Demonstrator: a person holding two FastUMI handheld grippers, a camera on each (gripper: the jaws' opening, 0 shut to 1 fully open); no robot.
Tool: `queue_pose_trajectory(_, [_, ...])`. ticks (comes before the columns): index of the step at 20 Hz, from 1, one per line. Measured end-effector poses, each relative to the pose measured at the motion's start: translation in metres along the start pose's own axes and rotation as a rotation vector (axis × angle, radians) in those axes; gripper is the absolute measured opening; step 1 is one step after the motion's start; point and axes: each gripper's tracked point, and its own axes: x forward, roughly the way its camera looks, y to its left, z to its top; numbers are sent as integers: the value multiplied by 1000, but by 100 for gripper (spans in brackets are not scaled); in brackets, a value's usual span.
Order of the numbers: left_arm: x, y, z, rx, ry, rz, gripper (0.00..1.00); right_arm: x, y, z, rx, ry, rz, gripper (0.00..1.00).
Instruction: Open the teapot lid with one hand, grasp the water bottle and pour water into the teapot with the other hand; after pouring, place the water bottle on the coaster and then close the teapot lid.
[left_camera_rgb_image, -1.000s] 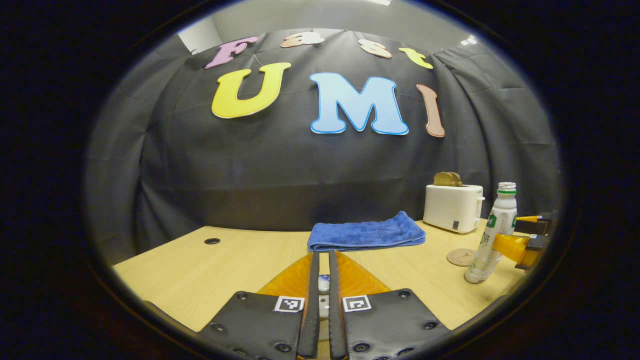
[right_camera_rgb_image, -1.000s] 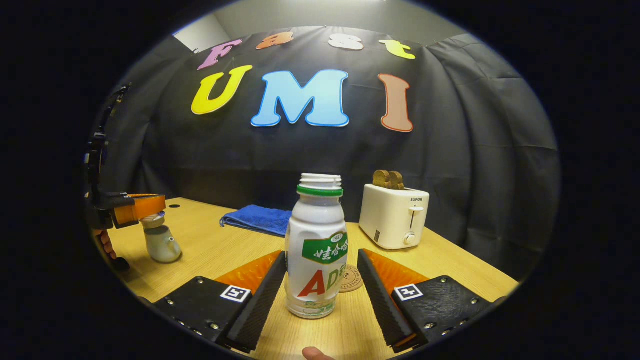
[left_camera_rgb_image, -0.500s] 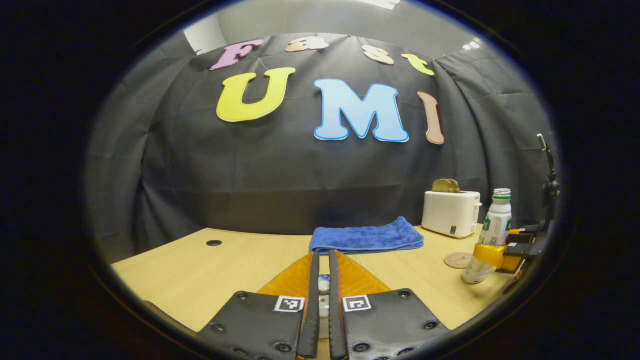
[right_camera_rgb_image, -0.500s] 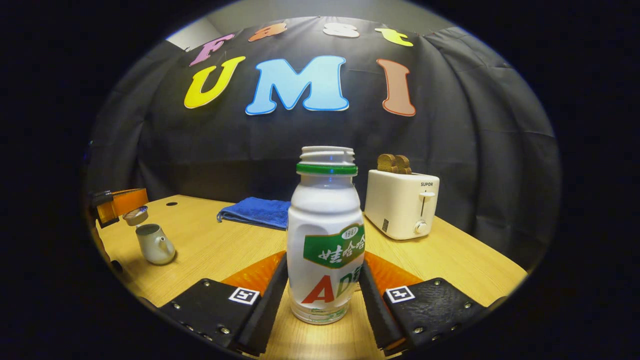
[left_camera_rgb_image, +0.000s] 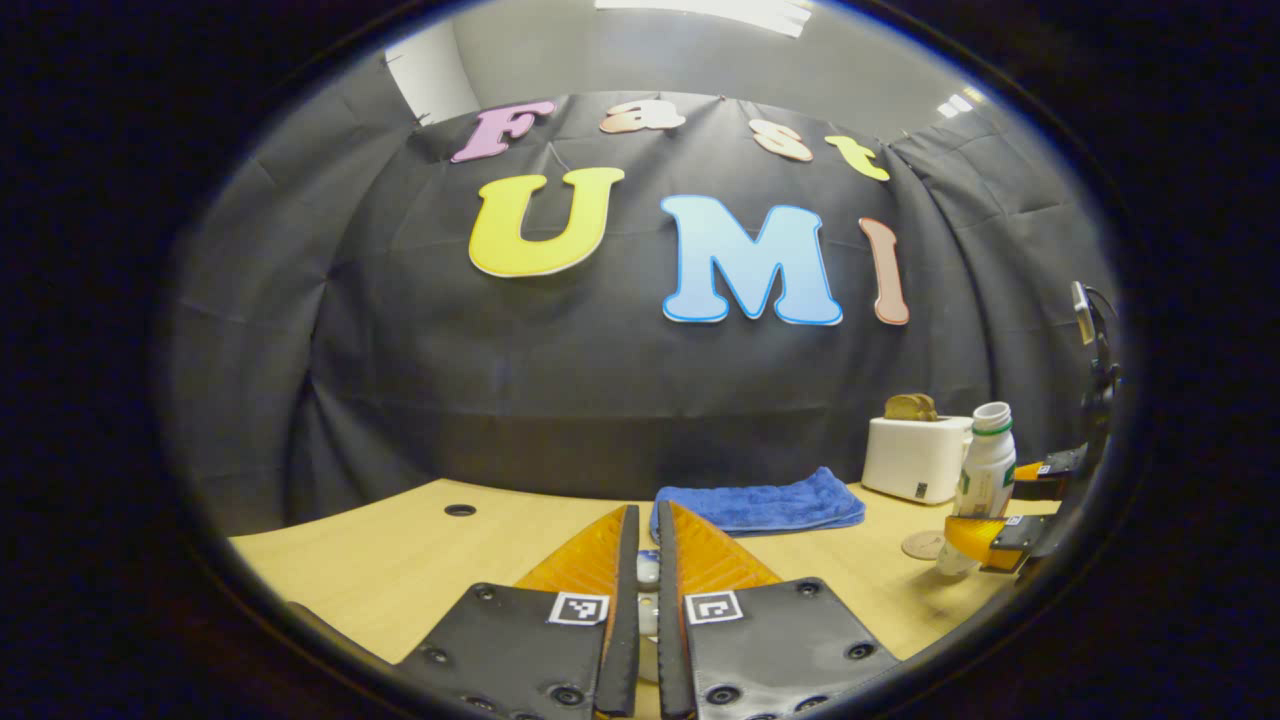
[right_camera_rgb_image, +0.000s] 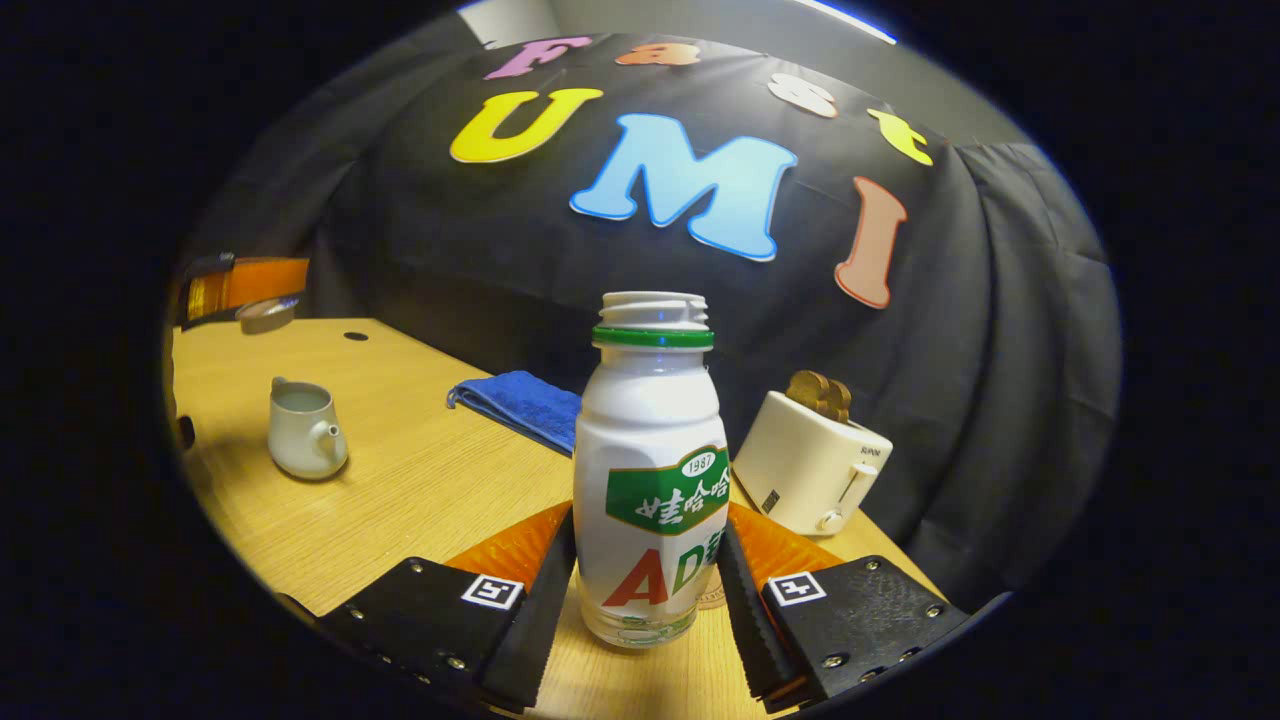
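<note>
A white water bottle (right_camera_rgb_image: 650, 480) with a green label and no cap stands between the fingers of my right gripper (right_camera_rgb_image: 648, 530), which is shut on its lower body. In the left gripper view the bottle (left_camera_rgb_image: 985, 470) hangs tilted just above the table, beside the round coaster (left_camera_rgb_image: 925, 545). The pale teapot (right_camera_rgb_image: 300, 430) sits uncovered at the table's left. Its lid (right_camera_rgb_image: 265, 312) hangs well above it, clamped in my left gripper (right_camera_rgb_image: 240, 285). In the left gripper view my left gripper (left_camera_rgb_image: 646, 512) is shut on the lid's small knob (left_camera_rgb_image: 648, 570).
A folded blue towel (right_camera_rgb_image: 520, 400) lies at the back of the wooden table (right_camera_rgb_image: 420, 500). A white toaster (right_camera_rgb_image: 815, 460) holding bread stands at the back right. A cable hole (right_camera_rgb_image: 355, 336) marks the far left of the table.
My right gripper closed on the bottle, lifted it and rolled toward the teapot. The left gripper carried the lid higher, away from the teapot.
</note>
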Motion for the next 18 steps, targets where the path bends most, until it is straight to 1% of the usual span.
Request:
queue_pose_trajectory(2, [-7,6,9,-8,-15,8,19,0,14,12,-100,-33,13,74])
queue_pose_trajectory(5, [-23,15,24,-8,-39,21,19,0,34,26,-193,-71,40,74])
queue_pose_trajectory(7, [-38,18,24,-15,-41,21,19,3,47,30,-228,-78,58,74])
queue_pose_trajectory(8, [-45,20,21,-19,-37,20,14,4,53,31,-243,-78,66,74])
queue_pose_trajectory(10, [-53,18,24,-11,-36,3,14,8,64,32,-267,-77,84,74])
queue_pose_trajectory(11, [-56,19,22,3,-26,4,19,10,68,32,-281,-75,90,74])
queue_pose_trajectory(12, [-61,20,20,12,-18,2,18,11,71,32,-297,-72,93,74])
queue_pose_trajectory(14, [-72,24,13,14,3,3,10,15,78,32,-320,-73,100,74])
queue_pose_trajectory(15, [-79,26,9,2,11,3,10,18,81,33,-334,-73,104,74])
queue_pose_trajectory(16, [-86,27,5,-10,23,4,19,20,85,33,-349,-71,108,74])
queue_pose_trajectory(18, [-97,31,-4,-12,45,3,10,23,93,34,-385,-68,118,74])
